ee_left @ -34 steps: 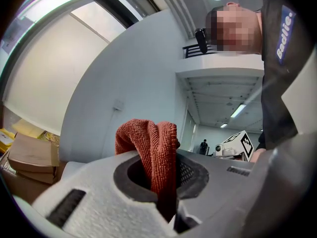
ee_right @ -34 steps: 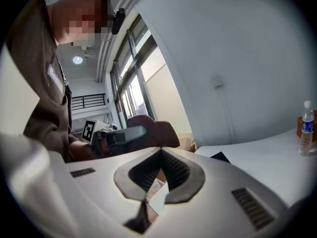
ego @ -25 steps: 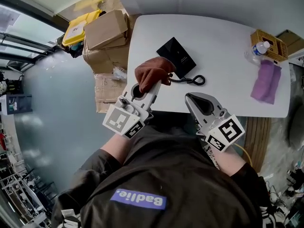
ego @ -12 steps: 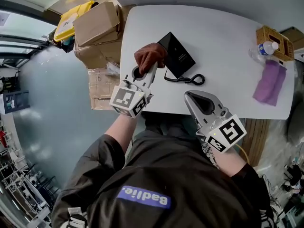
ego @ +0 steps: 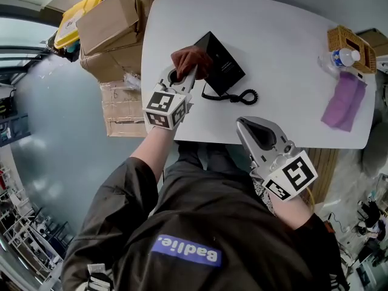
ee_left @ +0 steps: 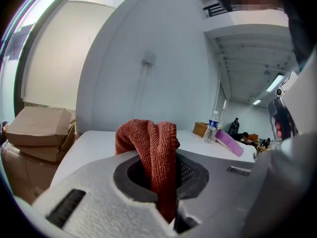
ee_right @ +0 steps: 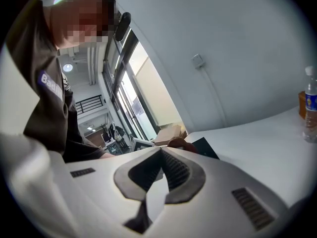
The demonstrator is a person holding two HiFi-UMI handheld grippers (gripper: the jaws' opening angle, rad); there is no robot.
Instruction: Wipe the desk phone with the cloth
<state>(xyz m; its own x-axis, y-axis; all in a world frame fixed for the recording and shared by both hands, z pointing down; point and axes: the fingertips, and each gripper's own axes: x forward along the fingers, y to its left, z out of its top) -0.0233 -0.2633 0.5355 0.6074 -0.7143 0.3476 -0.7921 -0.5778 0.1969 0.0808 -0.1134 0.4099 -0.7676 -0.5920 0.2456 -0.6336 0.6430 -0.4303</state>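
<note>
While I watch the head view, the black, wedge-shaped desk phone [ego: 223, 65] sits toward the left of the white oval worktop [ego: 285, 53], turned at an angle, its matte plastic face smooth and dark. A black coiled cord [ego: 233, 96] loops out from its near side onto the bare surface. My left gripper [ego: 183, 77] is clamped on a rust-red cloth [ego: 191, 59] of nubby, looped terry weave. In the left gripper view the fabric hangs folded down between the jaws and bunches above them in soft ridges. From above, that bunched cloth overlaps the phone's left corner; I cannot tell how firmly it presses. My right gripper [ego: 245, 126] is held at the near edge of the worktop, well apart from the phone. Its ribbed grey jaws are together with nothing between them. At the far right lie a flat purple cloth [ego: 344, 102], a clear plastic water bottle [ego: 339, 59] and a woven wicker basket [ego: 348, 41]. Brown cardboard boxes [ego: 112, 20] stand stacked beside the left end.
</note>
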